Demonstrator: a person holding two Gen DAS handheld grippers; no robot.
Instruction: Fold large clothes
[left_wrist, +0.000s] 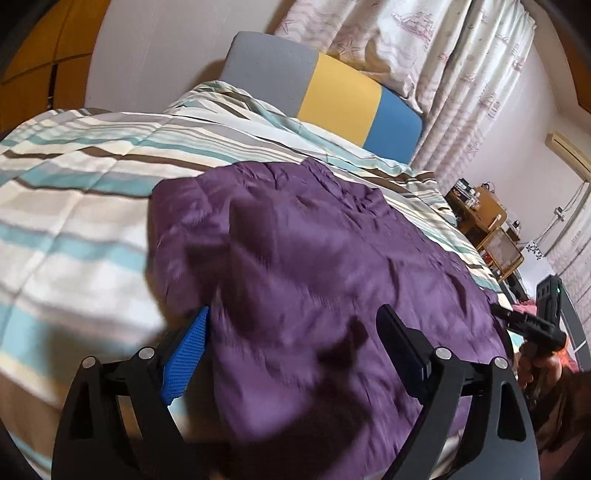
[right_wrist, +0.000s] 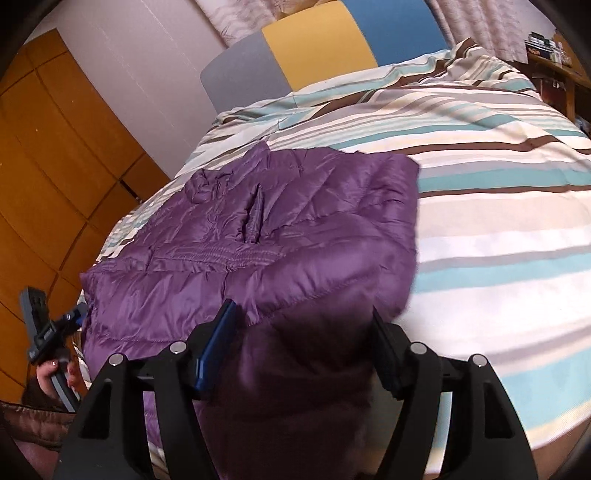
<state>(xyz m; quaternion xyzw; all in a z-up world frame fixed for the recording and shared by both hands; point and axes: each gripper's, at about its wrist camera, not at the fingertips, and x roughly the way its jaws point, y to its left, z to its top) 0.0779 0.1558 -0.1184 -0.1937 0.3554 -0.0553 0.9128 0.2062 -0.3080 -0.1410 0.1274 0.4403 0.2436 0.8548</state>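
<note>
Purple jacket (right_wrist: 258, 236) zipper only in right view; left claw (left_wrist: 291, 332) released, right claw (right_wrist: 306, 343) unclear.

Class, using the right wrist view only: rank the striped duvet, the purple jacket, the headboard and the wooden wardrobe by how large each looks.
1. striped duvet
2. purple jacket
3. wooden wardrobe
4. headboard

Jacket versus wardrobe is unsure: the jacket lies nearer the camera.

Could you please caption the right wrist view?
Purple quilted jacket on striped bedding, the right gripper just above it.
</note>
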